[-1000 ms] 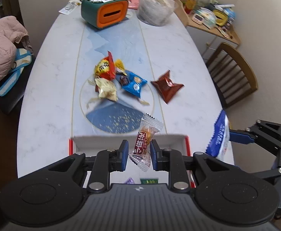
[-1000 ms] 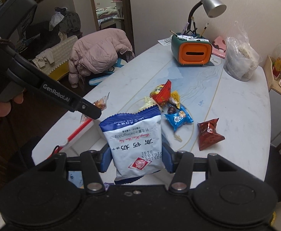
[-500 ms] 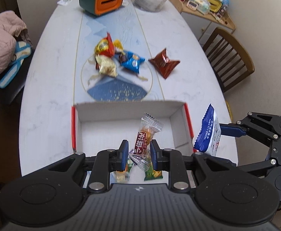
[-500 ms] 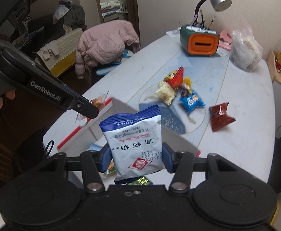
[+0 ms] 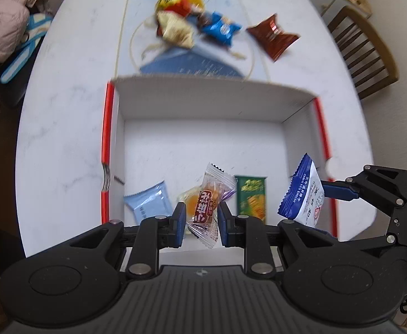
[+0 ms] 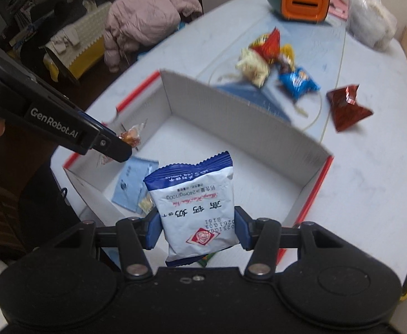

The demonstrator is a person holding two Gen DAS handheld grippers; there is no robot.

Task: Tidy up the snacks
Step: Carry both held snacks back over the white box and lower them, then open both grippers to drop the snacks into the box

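Both grippers hang over the white cardboard box (image 5: 203,103). The left gripper (image 5: 200,220) has its jaws pinched narrow on a clear-wrapped candy (image 5: 207,206); the right gripper (image 6: 198,228), jaws half-wide, clamps a blue-and-white milk-snack packet (image 6: 195,208). On the box floor lie a pale blue packet (image 5: 150,203) and a green packet (image 5: 252,197). Beyond the box's far wall sit a blurred cluster of loose snacks (image 5: 192,19), perhaps five, and a dark red packet (image 6: 345,107).
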